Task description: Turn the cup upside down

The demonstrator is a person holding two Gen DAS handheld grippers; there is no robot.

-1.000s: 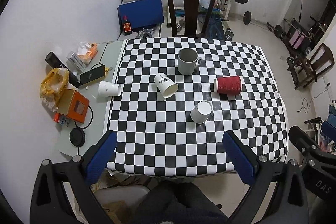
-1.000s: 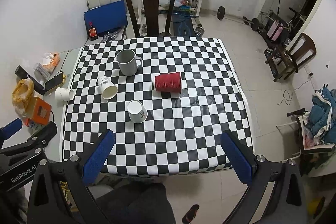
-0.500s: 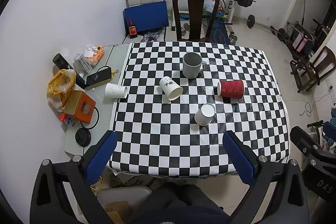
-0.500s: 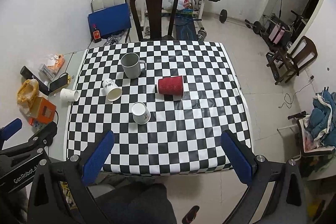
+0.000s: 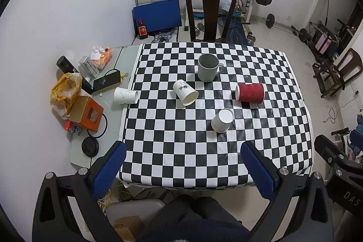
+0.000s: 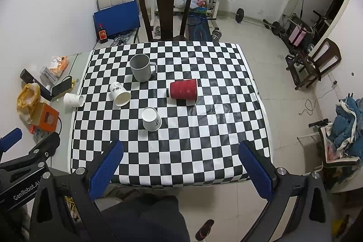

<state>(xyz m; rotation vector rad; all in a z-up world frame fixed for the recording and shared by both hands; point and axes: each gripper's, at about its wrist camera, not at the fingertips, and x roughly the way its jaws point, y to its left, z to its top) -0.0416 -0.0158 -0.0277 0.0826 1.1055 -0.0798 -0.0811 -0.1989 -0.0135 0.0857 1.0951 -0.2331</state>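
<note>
Both tools high above the near edge of the tabletop (image 5: 204, 165), nothing held. Left tool (image 5: 181, 165) jaws wide apart; right tool (image 6: 180, 165) likewise. Left to right: paper cup (image 5: 125, 95) on its side at the left edge, second paper cup (image 5: 186, 92) tipped mid-tabletop, mug (image 5: 208, 70) upright toward the far edge, white cup (image 5: 222, 120) already bottom-up, red cup (image 5: 249, 93) lying rightmost. We'd descend on one lying cup, pinch across its wall gently, then rotate it rim-down.
</note>
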